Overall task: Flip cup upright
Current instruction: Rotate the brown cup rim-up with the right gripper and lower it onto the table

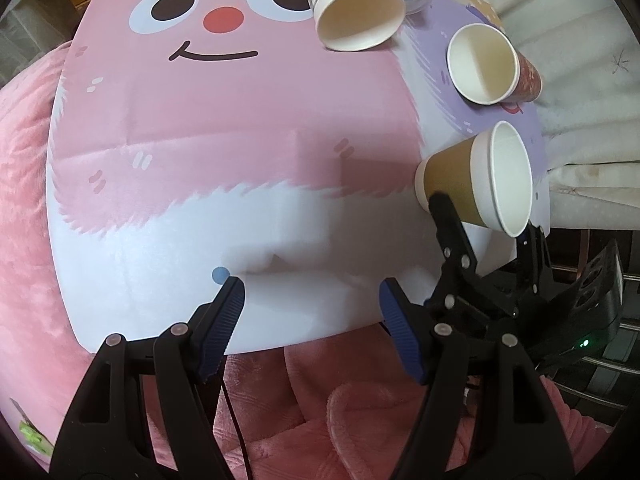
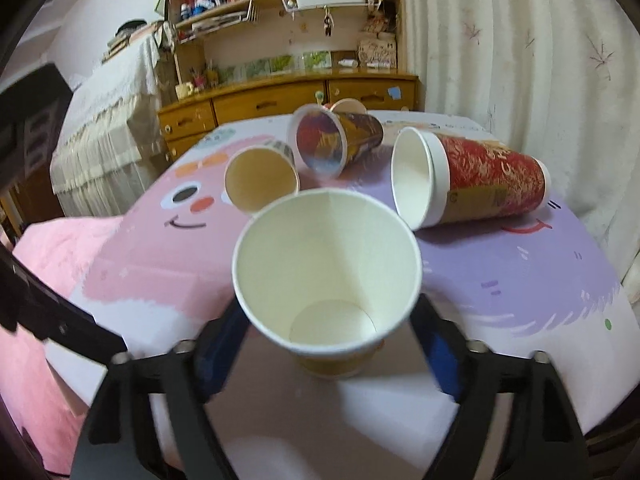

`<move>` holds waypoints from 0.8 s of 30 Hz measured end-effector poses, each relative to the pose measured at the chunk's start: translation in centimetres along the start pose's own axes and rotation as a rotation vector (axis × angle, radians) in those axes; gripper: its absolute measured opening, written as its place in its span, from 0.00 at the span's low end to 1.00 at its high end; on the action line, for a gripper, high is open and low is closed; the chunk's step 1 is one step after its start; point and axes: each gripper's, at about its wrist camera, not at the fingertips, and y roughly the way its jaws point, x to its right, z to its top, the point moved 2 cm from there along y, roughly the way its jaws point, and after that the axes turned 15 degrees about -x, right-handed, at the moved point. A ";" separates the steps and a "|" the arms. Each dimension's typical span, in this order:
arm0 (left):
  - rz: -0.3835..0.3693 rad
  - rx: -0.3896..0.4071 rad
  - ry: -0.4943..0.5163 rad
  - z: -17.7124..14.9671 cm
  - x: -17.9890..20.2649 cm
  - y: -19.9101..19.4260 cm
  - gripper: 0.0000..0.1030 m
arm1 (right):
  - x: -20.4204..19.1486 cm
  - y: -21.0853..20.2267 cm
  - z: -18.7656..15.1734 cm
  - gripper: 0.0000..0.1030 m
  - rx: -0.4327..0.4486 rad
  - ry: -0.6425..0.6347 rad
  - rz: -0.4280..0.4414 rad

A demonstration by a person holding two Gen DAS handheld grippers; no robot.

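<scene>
Left wrist view: we logged the left gripper point(image 1: 310, 312) with jaws spread wide and holding nothing, hovering over the near edge of the bench point(image 1: 240, 140). At the right edge the brown cup point(image 1: 472, 184) sat tilted between the jaws of the right gripper point(image 1: 480, 216), mouth toward the bench edge; a grey checked cup point(image 1: 348, 4) and a red cup point(image 1: 492, 64) lay on their sides farther back. Right wrist view: the brown cup point(image 2: 326, 268) stood nearly upright, mouth toward the camera; whether the right gripper point(image 2: 326, 328) pads pressed its lower wall we could not tell. We judged thin paper: light, easily crushed, best held low near the stiffer base.
</scene>
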 end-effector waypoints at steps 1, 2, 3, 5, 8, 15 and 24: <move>0.003 0.000 -0.003 0.0 -0.3 -0.1 0.65 | 0.0 0.0 -0.1 0.85 -0.012 -0.013 -0.007; 0.010 0.000 -0.005 -0.1 -0.5 -0.1 0.65 | 0.0 -0.1 -0.3 0.86 -0.027 -0.028 -0.011; 0.022 -0.001 -0.007 -0.2 -0.5 -0.1 0.65 | 0.0 -0.1 -0.4 0.86 -0.042 -0.040 -0.014; 0.056 -0.003 -0.005 -0.4 -0.5 -0.1 0.65 | 0.2 -0.1 -0.7 0.87 -0.097 -0.074 -0.005; 0.089 -0.011 0.004 -0.7 -0.4 0.1 0.65 | 0.7 0.2 -1.3 0.86 -0.216 -0.099 0.009; 0.161 0.004 -0.028 -1.8 -0.3 -0.5 0.65 | 4.1 -0.3 -2.2 0.86 -0.536 -0.117 -0.078; 0.216 0.158 -0.065 -3.2 3.3 -3.7 0.65 | 9.2 -2.2 -1.8 0.86 -0.897 0.024 0.032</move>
